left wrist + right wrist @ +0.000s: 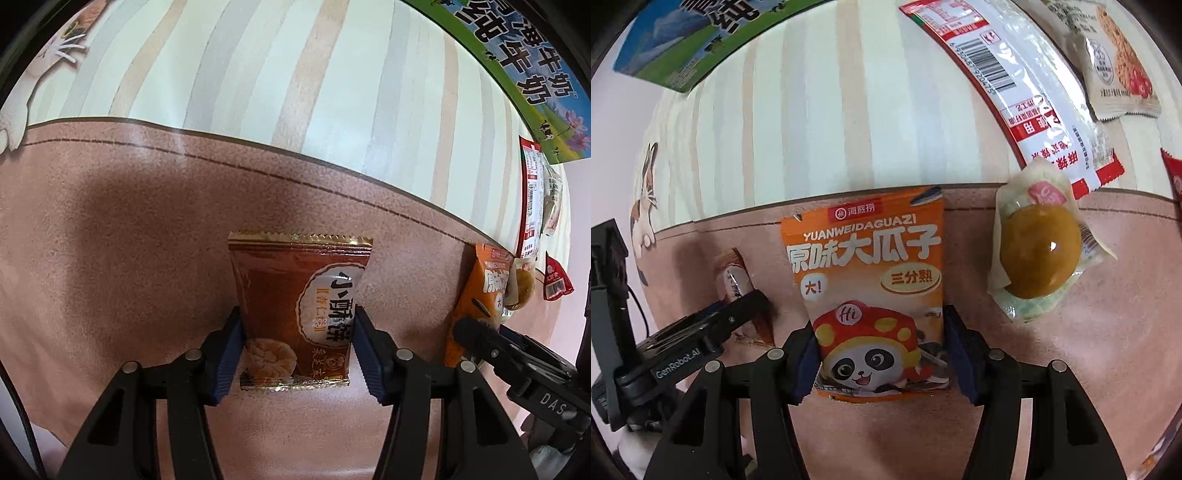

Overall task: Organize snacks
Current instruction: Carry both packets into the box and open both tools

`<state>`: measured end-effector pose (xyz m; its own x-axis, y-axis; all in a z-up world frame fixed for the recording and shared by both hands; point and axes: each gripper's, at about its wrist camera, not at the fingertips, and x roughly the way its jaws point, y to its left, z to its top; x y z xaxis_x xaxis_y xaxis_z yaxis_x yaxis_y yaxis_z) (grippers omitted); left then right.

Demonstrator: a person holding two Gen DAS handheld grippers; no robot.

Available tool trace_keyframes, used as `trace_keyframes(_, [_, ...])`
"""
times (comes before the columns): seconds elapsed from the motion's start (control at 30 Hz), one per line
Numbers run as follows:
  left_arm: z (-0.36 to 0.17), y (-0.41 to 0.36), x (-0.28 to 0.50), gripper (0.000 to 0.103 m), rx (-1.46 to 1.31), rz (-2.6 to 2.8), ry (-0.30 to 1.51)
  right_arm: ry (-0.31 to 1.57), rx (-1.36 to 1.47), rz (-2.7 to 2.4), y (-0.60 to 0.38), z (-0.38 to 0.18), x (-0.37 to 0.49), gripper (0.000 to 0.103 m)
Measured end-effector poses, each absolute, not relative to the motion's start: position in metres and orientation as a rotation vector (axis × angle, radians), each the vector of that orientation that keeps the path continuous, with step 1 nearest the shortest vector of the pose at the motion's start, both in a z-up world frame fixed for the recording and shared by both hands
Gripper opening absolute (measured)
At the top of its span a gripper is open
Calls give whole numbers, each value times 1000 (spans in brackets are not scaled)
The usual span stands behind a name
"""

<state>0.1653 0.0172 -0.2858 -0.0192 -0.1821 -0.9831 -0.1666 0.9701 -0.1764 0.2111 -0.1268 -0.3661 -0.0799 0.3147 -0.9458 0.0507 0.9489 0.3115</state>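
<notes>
My left gripper is shut on a brown biscuit packet, blue pads pressing both its sides, over the brown part of the tablecloth. My right gripper is shut on an orange sunflower-seed packet with a panda on it. That orange packet also shows at the right of the left wrist view, with the right gripper's finger on it. The brown packet and the left gripper's finger show at the left of the right wrist view.
A wrapped brown egg lies right of the orange packet. A long red-and-white packet, a pale snack packet and a small red packet lie beyond on the striped cloth. A milk carton box stands at the far left.
</notes>
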Motion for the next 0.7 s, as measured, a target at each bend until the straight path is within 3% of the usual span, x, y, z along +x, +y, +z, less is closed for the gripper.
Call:
trace_keyframes(0.33, [-268,12,164,54,-321,-51,1584,1603,357,250,-135,-348,203,56])
trace_keyframes(0.53, [-213,2,185,54,-347,-148,1497,1512,451,296,-156,-301,206,56])
trace_keyframes(0.7, [-131,-17,218,54,-365,-272,1373,1393,508,335,-182,-238,224,55])
